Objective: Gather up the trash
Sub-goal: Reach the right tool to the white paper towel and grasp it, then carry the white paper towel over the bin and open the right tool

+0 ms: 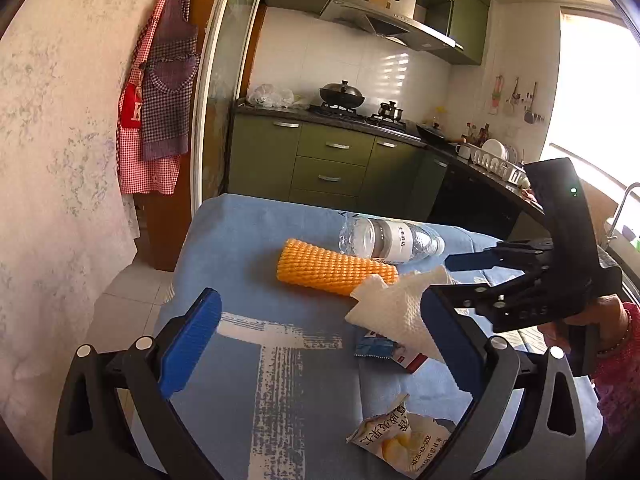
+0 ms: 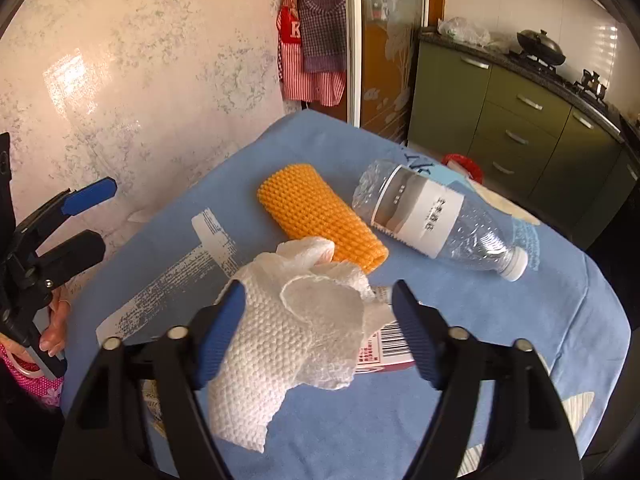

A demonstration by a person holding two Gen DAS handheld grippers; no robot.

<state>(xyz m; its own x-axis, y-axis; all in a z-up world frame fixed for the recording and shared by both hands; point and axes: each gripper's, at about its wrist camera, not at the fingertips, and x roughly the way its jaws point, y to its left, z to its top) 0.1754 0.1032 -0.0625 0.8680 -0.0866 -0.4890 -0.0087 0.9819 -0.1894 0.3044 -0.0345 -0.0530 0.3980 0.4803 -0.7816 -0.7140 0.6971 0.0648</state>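
1. Right gripper point(image 2: 316, 320): jaws partly apart, straddling a crumpled paper towel point(image 2: 288, 332); grip uncertain.
2. Left gripper point(image 1: 320, 344): wide open, empty.
3. Towel lies mid-bench point(image 2: 500, 320); orange foam sleeve point(image 2: 320, 216) at its 12 o'clock, plastic bottle point(image 2: 440, 224) at 2 o'clock.

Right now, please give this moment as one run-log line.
right tongs: open around paper towel | left tongs: open, empty | bottle: lying on table

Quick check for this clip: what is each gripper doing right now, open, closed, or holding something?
Left gripper: open, holding nothing.
Right gripper: fingers around the paper towel; one finger touches it, the other stands clear, so open, not yet gripping.
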